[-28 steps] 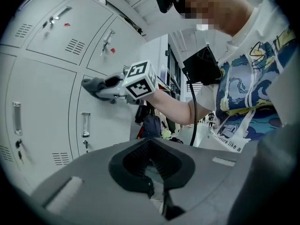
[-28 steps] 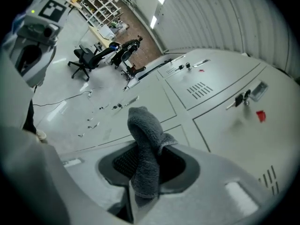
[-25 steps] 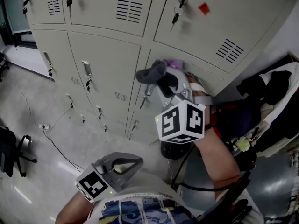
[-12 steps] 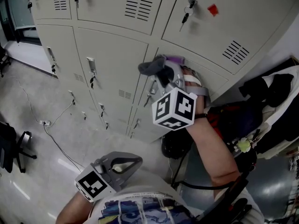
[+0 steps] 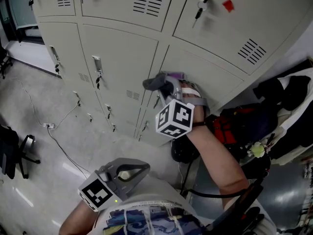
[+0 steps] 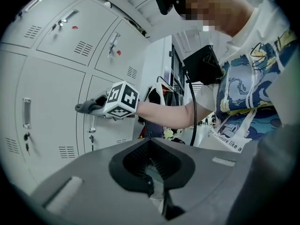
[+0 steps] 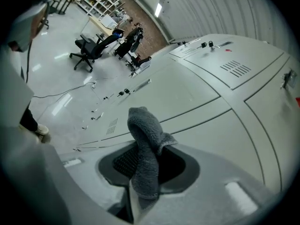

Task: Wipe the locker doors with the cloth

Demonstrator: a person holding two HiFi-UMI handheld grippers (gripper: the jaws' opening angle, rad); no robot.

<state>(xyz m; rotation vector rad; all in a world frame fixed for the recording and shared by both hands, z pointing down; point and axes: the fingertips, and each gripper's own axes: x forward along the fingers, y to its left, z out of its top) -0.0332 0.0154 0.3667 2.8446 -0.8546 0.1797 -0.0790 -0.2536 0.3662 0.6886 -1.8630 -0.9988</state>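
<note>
- The right gripper (image 5: 168,85) is held out at arm's length toward the beige locker doors (image 5: 122,58), its marker cube (image 5: 174,118) facing the head camera
- Its jaws are pressed together on the grey cloth (image 7: 145,144): in the right gripper view the cloth's lower part is pinched in the narrow slot where the jaws meet, and the rest rises from them as a folded loop that curls over at the top
- In the head view the cloth (image 5: 157,82) sticks out past the jaw tips to the left, over the seam between two columns of doors in the lower rows
- In the left gripper view the cloth (image 6: 86,108) reaches the door face just above a handle (image 6: 92,123); whether it presses on the metal cannot be told
- The left gripper (image 5: 134,170) hangs low near the person's shirt, well apart from the lockers; its jaws are closed on each other with nothing between them
- A thin cable (image 5: 58,151) trails across the pale floor (image 5: 44,180) below the lockers
</note>
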